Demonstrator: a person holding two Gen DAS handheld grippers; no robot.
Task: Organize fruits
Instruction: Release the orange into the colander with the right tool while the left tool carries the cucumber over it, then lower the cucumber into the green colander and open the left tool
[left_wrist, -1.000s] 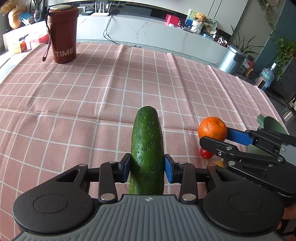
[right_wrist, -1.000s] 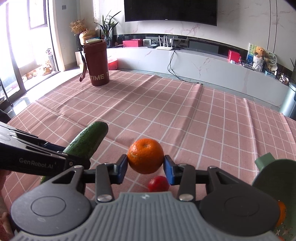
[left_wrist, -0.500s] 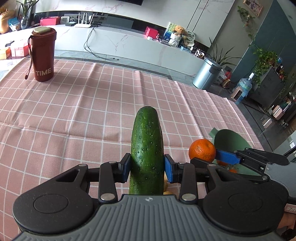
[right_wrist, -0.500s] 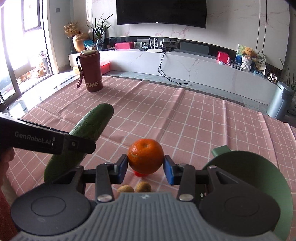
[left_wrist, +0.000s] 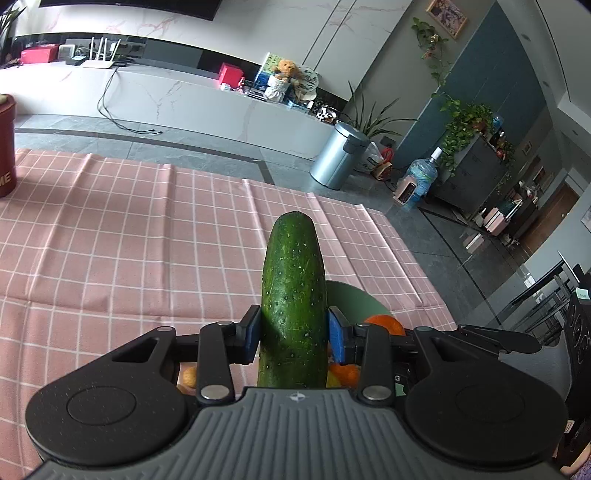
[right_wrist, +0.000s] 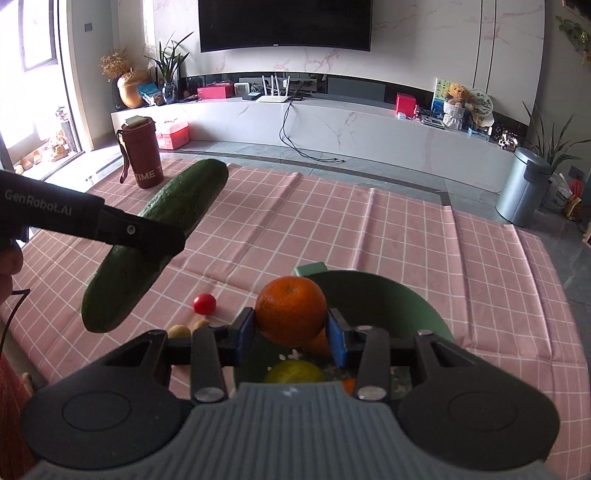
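Item 1 – left gripper (left_wrist: 293, 338): blue pads clamped on cucumber (left_wrist: 293, 295) abt mid-length, held off the cloth, long axis pointing fwd; in right wrist view it hangs tilted above the pink check tablecloth (right_wrist: 369, 229), left of the bowl

Item 2 – right gripper (right_wrist: 291, 336): closed on orange (right_wrist: 291, 311), held just over near rim of green bowl (right_wrist: 388, 295)

Item 3 – bowl contents: yellow fruit (right_wrist: 295, 371) + more orange-coloured fruit, partly hidden

Item 4 – loose on cloth: cherry tomato (right_wrist: 204, 303), small tan fruits (right_wrist: 176, 331) near bowl's left side

Step in hand (est.): carry phase, both pieces heading to bowl

Next move needs: lower orange inside rim, then let go; cucumber is long vs bowl, so lay it across, w/o knocking the orange arm
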